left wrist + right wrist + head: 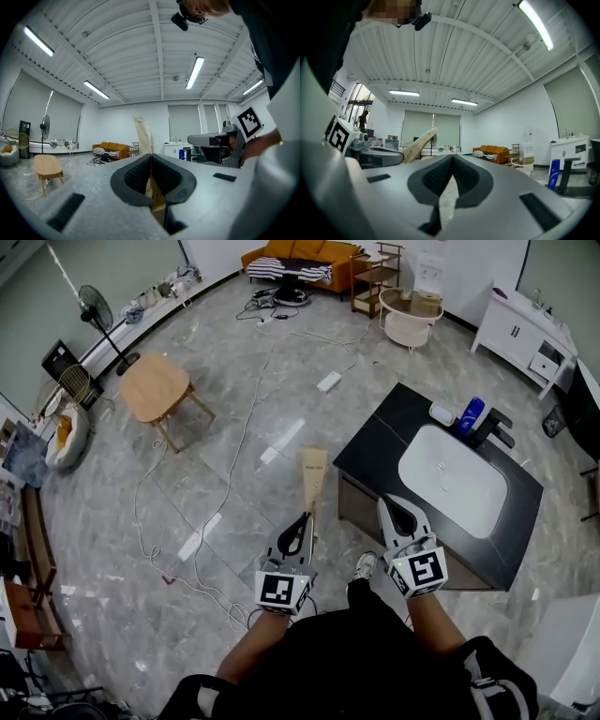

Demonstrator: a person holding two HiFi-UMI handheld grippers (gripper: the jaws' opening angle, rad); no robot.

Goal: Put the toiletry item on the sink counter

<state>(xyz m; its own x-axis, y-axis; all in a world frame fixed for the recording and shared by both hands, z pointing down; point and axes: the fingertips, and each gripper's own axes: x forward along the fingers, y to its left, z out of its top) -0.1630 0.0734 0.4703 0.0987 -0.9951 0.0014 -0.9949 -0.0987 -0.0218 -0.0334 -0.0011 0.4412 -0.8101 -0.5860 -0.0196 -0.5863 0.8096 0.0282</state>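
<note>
Grips a flat tan packet (312,479) (142,133) (415,146) by its lower end in the left gripper (305,518) (151,157), jaws clenched hard on it. Points it toward 12 o'clock in the head view, above the grey floor (225,362), just off the 9 o'clock edge of the black sink counter (375,442) and not resting on it. Carries the right gripper (392,502) (451,157) at 3 o'clock of the left, jaws pressed together on nothing, tips over the counter's near edge. Shows a white basin (450,484) sunk in the counter, a blue bottle (471,414) and black faucet (494,426) at its 1 o'clock rim.
</note>
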